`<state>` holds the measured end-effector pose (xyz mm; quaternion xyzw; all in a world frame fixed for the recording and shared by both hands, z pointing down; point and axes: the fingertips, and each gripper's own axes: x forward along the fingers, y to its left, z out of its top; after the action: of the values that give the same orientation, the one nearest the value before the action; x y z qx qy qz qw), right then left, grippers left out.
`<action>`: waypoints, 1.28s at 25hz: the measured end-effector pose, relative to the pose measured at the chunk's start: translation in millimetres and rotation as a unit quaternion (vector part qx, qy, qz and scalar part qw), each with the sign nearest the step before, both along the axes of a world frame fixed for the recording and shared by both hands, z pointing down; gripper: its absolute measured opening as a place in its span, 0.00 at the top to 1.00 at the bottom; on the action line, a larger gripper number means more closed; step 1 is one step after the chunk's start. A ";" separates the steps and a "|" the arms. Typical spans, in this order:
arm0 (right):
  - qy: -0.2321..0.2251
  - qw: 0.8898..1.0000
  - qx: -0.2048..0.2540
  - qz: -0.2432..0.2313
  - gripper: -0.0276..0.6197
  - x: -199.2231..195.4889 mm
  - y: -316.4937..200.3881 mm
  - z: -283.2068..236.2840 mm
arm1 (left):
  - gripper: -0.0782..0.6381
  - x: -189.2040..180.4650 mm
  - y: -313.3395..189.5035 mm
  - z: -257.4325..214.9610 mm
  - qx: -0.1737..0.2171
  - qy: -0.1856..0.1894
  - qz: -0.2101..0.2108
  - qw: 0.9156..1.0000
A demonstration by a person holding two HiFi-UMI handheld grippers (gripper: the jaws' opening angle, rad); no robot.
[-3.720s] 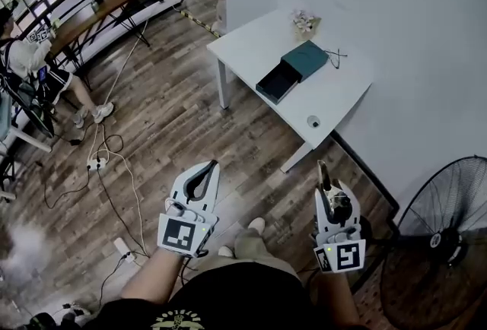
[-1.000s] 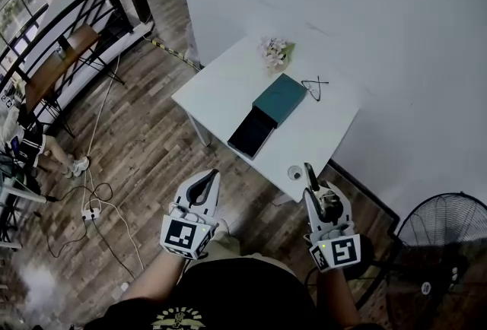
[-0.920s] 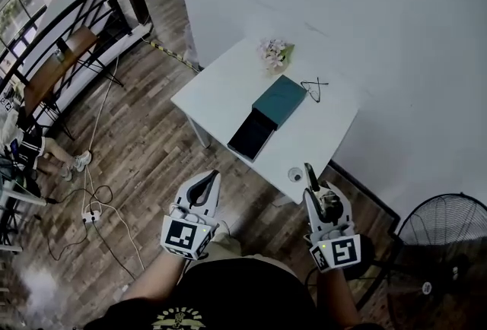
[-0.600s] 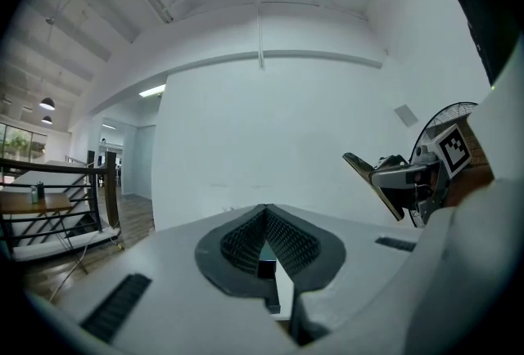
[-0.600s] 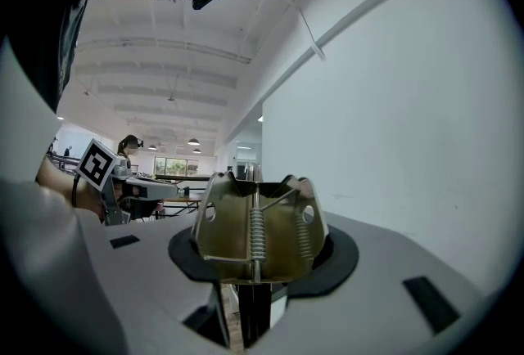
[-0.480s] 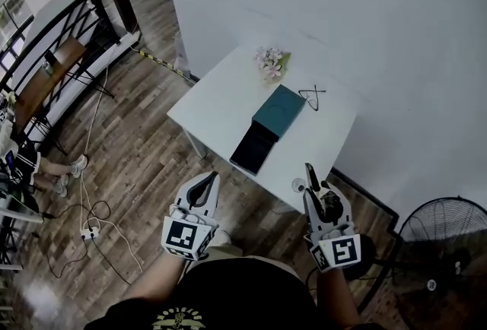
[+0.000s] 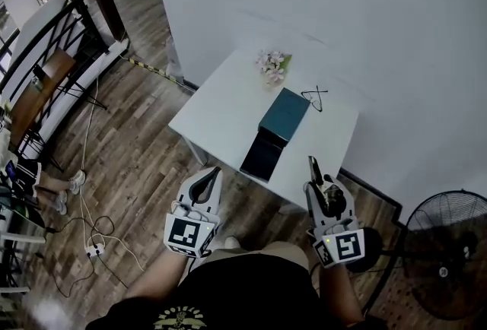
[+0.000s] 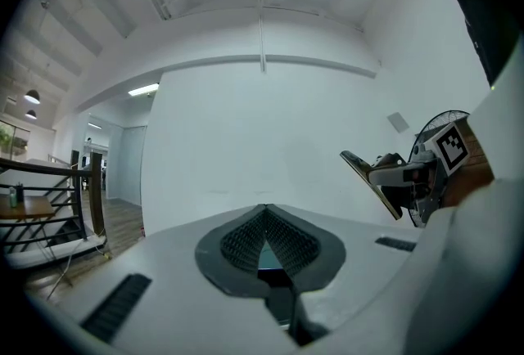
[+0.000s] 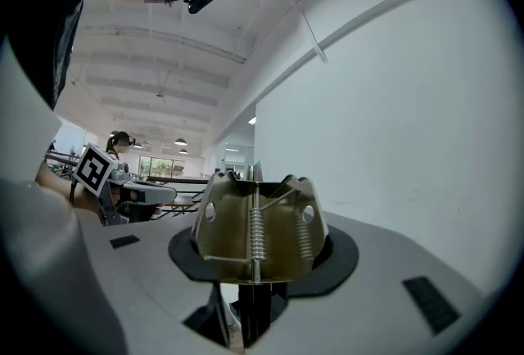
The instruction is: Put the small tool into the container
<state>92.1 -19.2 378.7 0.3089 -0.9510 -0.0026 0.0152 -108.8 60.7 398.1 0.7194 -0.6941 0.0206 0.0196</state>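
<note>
1. Head view: A white worktop [image 7: 221,104] stands by the wall. On it lies a green box [image 7: 284,112]. Its dark drawer [image 7: 261,157] is pulled out toward the person. Flowers [image 7: 272,64] sit at the far edge, and glasses [image 7: 315,98] lie just beside the box. A fan [image 7: 445,252] stands on the wood floor at the right. The left claw [image 7: 212,172] and the right claw [image 7: 318,182] are held low, near the front edge of the worktop and apart from the box.
2. Left gripper view: The left claw is closed. Its two tips touch and nothing is held between them. The right claw shows at the right side, and a flat metal piece sticks out of it.
3. Right gripper view: The right claw grips a metal clip [image 9: 258,235] with a wire spring down its middle. The clip fills the gap between the pads. It is up in the air in this claw, not in the box or drawer. The left claw shows far off at the left.
</note>
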 end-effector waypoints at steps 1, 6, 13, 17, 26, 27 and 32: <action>0.000 1.000 -0.006 0.004 0.70 -1.6 0.1 3.2 | 0.88 -3.5 -1.5 2.5 -0.002 0.000 0.002 1.000; 0.008 1.000 -0.021 0.019 0.70 -1.9 -6.9 15.2 | 0.88 -6.2 -8.4 16.4 -0.021 0.006 0.017 1.000; 0.009 0.999 -0.017 0.028 0.70 -3.9 -13.8 15.9 | 0.88 -13.7 -10.5 32.0 -0.035 0.010 0.021 0.999; 0.008 0.999 -0.022 0.024 0.70 -7.0 -25.0 22.6 | 0.88 -13.1 -22.9 32.4 -0.038 0.008 0.021 0.999; 0.004 0.999 -0.038 0.004 0.70 -24.8 -58.5 34.3 | 0.88 -22.0 -52.2 29.5 -0.046 -0.011 0.016 0.999; 0.003 0.999 -0.040 0.002 0.70 -26.9 -60.5 35.9 | 0.88 -24.2 -53.3 31.0 -0.048 -0.010 0.013 0.999; 0.010 0.999 -0.051 -0.005 0.70 -32.0 -65.0 47.7 | 0.88 -25.6 -55.1 51.0 -0.072 0.003 0.006 0.997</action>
<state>60.1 -84.1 426.4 0.3027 -0.9513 0.0428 0.0402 -134.4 5.6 449.1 0.7206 -0.6861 0.0682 0.0735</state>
